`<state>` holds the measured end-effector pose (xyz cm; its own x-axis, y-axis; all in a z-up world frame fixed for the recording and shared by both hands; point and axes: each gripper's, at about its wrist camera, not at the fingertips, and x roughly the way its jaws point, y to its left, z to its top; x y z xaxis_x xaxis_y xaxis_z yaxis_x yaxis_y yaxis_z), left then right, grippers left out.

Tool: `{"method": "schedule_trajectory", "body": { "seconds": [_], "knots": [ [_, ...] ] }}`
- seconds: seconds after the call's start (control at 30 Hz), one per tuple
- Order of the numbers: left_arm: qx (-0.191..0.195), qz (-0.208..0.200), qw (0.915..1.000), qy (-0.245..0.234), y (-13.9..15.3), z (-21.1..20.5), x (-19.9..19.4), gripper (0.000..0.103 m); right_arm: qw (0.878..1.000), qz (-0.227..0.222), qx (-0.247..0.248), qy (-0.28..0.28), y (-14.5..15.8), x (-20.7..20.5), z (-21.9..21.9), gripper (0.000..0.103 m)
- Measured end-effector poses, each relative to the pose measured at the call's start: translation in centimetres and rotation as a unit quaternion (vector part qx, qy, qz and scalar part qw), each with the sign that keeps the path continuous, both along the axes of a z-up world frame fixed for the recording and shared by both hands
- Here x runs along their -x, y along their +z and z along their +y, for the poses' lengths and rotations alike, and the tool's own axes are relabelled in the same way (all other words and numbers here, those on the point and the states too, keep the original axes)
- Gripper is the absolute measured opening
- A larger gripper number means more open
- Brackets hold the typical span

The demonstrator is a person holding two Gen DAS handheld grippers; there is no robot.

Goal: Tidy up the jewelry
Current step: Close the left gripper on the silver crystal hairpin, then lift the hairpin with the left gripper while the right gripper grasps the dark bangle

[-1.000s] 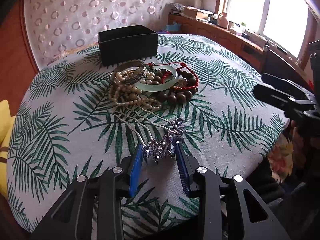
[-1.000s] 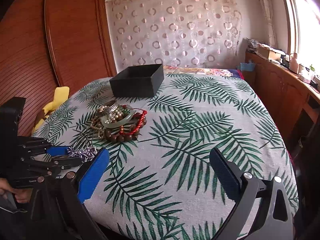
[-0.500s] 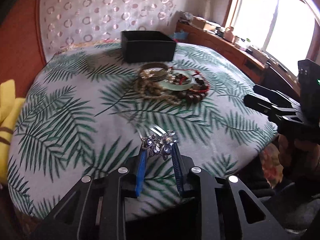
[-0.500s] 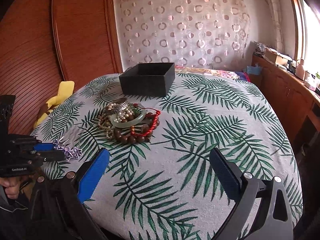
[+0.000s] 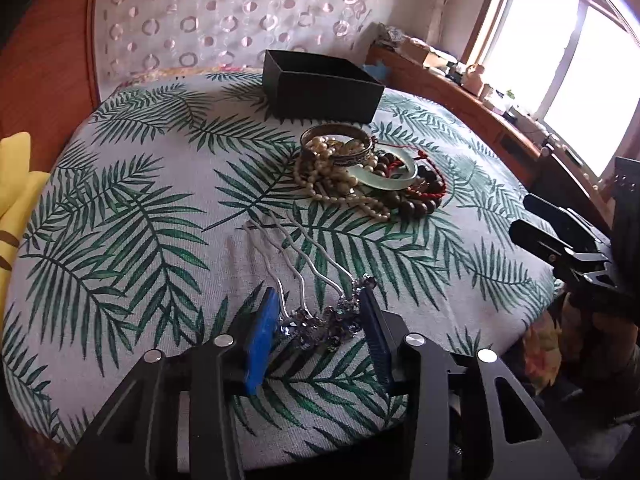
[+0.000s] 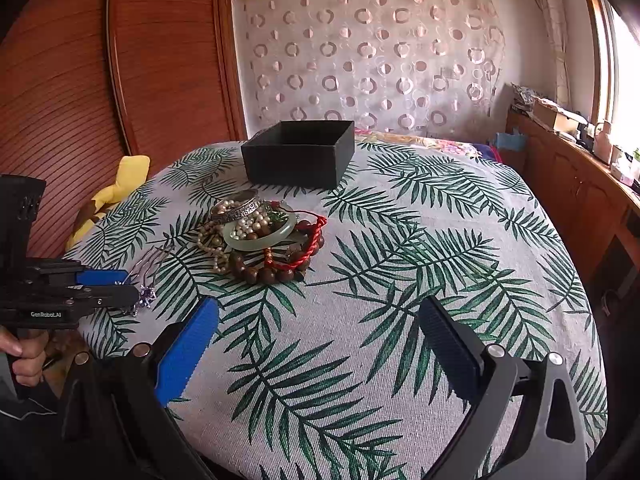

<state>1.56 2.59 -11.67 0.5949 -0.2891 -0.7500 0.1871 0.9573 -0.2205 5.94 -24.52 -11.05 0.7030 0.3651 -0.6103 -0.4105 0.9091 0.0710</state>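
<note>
Hairpins (image 5: 316, 304) got dragged off the jewelry pile (image 5: 360, 172), so they now sit nearer the table edge than that pile, between the left gripper (image 5: 320, 320) pads. Its jaws have just been opening, grip looks loose. Right gripper (image 6: 320, 344) hangs wide open, empty. Black box (image 5: 320, 88) beyond the pile isn't filled yet, I'd guess.

- Table (image 6: 400, 264): bears box, jewelry pile and hair comb.
- Box (image 6: 300, 158): at the far side, just behind the pile.
- Jewelry pile (image 6: 262, 240): mid-table; bangles (image 5: 338, 146) lie atop the bead strands.
- Hair comb (image 5: 316, 280): near the front edge, before the pile, prongs toward it.
- Cushion (image 6: 114, 192): beyond the table's left edge.
</note>
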Motion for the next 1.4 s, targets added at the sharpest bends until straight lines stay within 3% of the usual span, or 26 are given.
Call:
{"method": "schedule_trajectory", "body": {
  "seconds": [0.3, 0.47, 0.67, 0.7, 0.8, 0.97, 1.0, 1.07, 1.17, 1.4],
  "knots": [
    [-0.024, -0.036, 0.9991, -0.003, 1.3, -0.1, 1.0, 0.029, 1.0, -0.003, 0.009, 0.026, 0.6, -1.2, 1.3, 0.101],
    [-0.032, -0.04, 0.9987, 0.0, 1.4, 0.7, 0.8, 0.028, 0.998, -0.001, 0.011, 0.069, 1.5, -3.4, 3.6, 0.101],
    [-0.026, -0.049, 0.9983, 0.013, 1.5, 2.5, 0.6, 0.027, 0.988, 0.026, 0.015, 0.15, 2.0, -7.6, 8.1, 0.084],
    [-0.026, -0.051, 0.9983, 0.015, 1.5, 2.7, 0.5, 0.02, 0.986, 0.032, 0.019, 0.163, 1.9, -8.3, 9.1, 0.084],
    [-0.016, -0.051, 0.9984, 0.016, 1.6, 3.3, 0.4, 0.019, 0.981, 0.044, 0.045, 0.181, 1.2, -9.7, 11.3, 0.083],
    [-0.016, -0.062, 0.9979, 0.01, 1.9, 3.6, 0.5, 0.017, 0.977, 0.059, 0.079, 0.187, 0.0, -11.1, 13.0, 0.074],
    [-0.014, -0.067, 0.9976, 0.008, 2.1, 3.6, 0.6, 0.011, 0.977, 0.059, 0.084, 0.188, -0.2, -11.3, 13.1, 0.073],
    [-0.018, -0.071, 0.9973, 0.007, 2.4, 3.5, 0.8, 0.01, 0.975, 0.057, 0.096, 0.193, -0.3, -11.4, 13.3, 0.06],
    [-0.025, -0.072, 0.9971, 0.006, 2.4, 3.4, 0.7, 0.01, 0.974, 0.052, 0.103, 0.197, -0.2, -11.4, 13.3, 0.053],
    [-0.021, -0.079, 0.9966, 0.011, 2.9, 3.7, 0.3, 0.01, 0.974, 0.048, 0.083, 0.205, 0.5, -11.3, 12.6, 0.052]
  ]
}}
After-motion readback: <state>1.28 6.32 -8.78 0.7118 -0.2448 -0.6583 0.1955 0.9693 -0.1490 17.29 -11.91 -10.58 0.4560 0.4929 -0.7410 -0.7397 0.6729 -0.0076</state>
